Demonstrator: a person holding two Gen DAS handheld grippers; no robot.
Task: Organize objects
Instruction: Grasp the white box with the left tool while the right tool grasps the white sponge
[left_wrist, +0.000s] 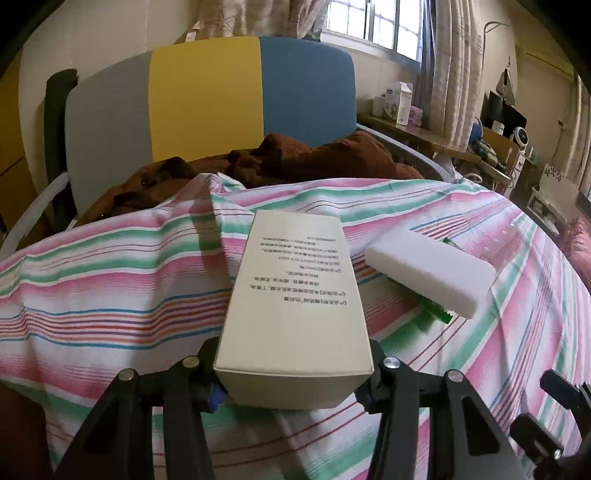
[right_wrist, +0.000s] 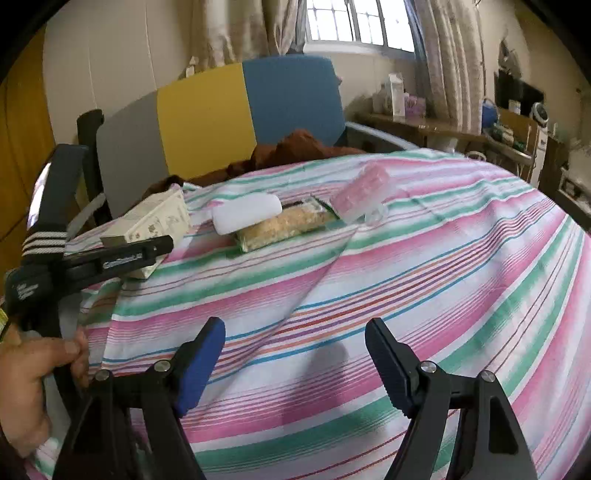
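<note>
We grip a cream carton on the striped bedsheet.

Low in the left wrist frame, our left gripper (left_wrist: 293, 373) has its 2 jaws clamped on the printed cream carton (left_wrist: 291, 295), which lies on the striped sheet (left_wrist: 110, 280) just left of a white foam block (left_wrist: 432, 273). In the right wrist frame, our right gripper (right_wrist: 295, 365) holds its jaws apart over bare sheet, with a snack packet (right_wrist: 284, 225) at upper centre.
</note>
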